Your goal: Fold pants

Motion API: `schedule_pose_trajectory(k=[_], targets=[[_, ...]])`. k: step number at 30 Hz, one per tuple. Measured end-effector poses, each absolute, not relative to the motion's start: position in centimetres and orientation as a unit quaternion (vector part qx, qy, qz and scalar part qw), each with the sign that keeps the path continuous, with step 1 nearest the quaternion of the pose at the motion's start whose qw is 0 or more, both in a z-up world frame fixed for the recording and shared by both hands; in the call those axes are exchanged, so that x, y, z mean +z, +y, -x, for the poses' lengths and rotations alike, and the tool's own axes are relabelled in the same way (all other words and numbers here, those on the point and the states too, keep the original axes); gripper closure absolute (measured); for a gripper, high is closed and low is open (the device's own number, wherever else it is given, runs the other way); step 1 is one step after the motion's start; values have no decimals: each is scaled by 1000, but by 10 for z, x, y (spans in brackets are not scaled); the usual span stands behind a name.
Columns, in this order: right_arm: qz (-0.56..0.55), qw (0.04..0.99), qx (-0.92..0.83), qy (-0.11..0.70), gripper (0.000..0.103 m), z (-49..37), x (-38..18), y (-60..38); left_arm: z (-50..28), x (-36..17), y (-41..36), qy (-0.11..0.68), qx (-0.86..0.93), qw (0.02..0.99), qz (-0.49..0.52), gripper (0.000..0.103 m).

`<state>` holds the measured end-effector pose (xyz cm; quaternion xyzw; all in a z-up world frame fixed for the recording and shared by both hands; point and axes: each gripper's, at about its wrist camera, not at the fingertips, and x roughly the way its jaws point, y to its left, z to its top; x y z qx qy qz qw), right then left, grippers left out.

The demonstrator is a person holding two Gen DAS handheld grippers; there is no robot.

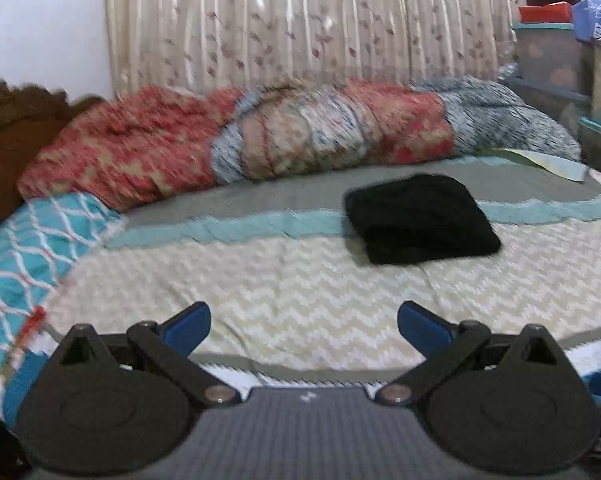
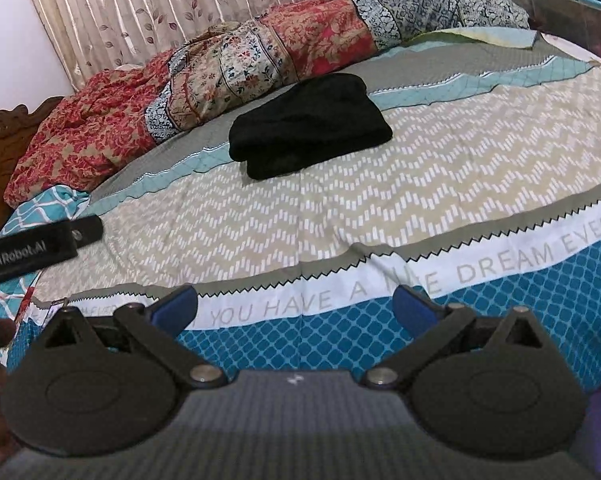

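The black pants (image 1: 420,220) lie folded into a compact rectangle on the bed, also seen in the right wrist view as a black bundle (image 2: 308,126) on the zigzag cover. My left gripper (image 1: 303,326) is open over the near part of the bed, well short of the pants, with nothing between its blue fingers (image 1: 188,328). My right gripper (image 2: 296,310) is open too, wide apart and empty, hovering at the bed's front edge. The left gripper's black body (image 2: 40,246) shows at the left of the right wrist view.
A rolled patterned quilt (image 2: 228,68) runs along the far side of the bed under a curtain (image 1: 300,20). A teal pillow (image 1: 24,248) lies at the left by a wooden headboard (image 1: 4,136). Storage boxes (image 1: 556,56) stand at the far right.
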<state>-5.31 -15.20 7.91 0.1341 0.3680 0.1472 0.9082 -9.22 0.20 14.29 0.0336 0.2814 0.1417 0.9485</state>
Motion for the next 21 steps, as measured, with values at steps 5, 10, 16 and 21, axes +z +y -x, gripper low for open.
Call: schedule_pose_trajectory(k=[5, 10, 16, 21], targets=[[-130, 907, 154, 370, 0, 55, 81, -148, 81, 137, 10, 338, 144, 930, -18, 0], [-129, 908, 156, 368, 0, 55, 81, -150, 73, 123, 17, 389, 135, 911, 2, 0], [-139, 901, 156, 380, 0, 52, 78, -153, 73, 116, 16, 400, 142, 905, -1, 0], [-143, 897, 160, 386, 0, 53, 76, -152, 72, 112, 13, 407, 140, 903, -8, 0]])
